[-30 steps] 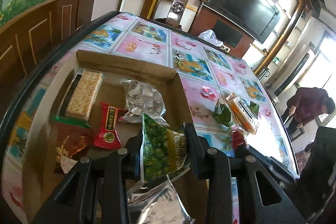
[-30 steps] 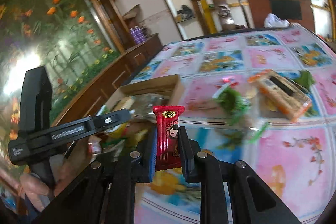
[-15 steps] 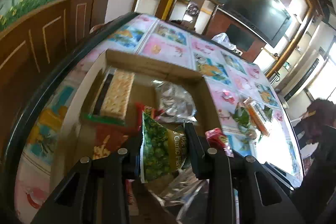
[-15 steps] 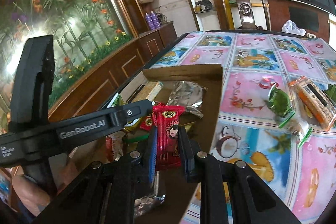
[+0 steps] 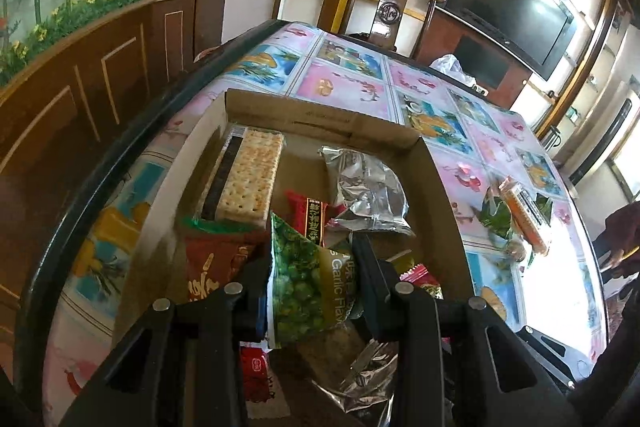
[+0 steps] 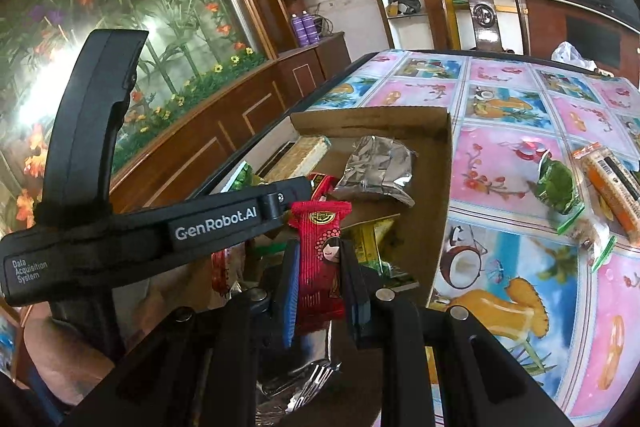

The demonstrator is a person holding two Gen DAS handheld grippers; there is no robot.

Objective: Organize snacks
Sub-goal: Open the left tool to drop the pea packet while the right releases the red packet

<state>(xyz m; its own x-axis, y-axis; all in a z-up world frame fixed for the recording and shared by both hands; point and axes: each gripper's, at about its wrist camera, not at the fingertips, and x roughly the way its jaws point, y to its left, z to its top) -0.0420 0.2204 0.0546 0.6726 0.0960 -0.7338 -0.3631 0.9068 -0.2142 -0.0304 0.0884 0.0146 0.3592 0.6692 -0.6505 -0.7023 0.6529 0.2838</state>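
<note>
Both grippers are over the cardboard box (image 5: 320,123) right now, and each has a snack in it. The left gripper (image 5: 312,287) is clamped on a green bag of peas (image 5: 304,283), its jaws pressed against the bag's two sides, the bag standing upright between them above the near half of the box. The right gripper (image 6: 320,267) is pinched tight on a slim red packet (image 6: 320,259) with a little face printed on it, and that packet stands upright too, over the near part of the box.

Down in the box: a pack of crackers (image 5: 250,179) lies along the far-left side, a crumpled silver pouch (image 5: 366,187) sits toward the far-right corner, and a red wrapper (image 5: 310,213) lies between them, just beyond the pea bag. A dark red bag (image 5: 212,259) fills the left side beside the left gripper.

Outside the box, on the flowery tablecloth (image 6: 516,99) to its right, a green packet (image 6: 556,183) lies near an orange pack of biscuits (image 6: 612,183). From the right gripper's camera, the left gripper's black body crosses in from the left, above the box.
</note>
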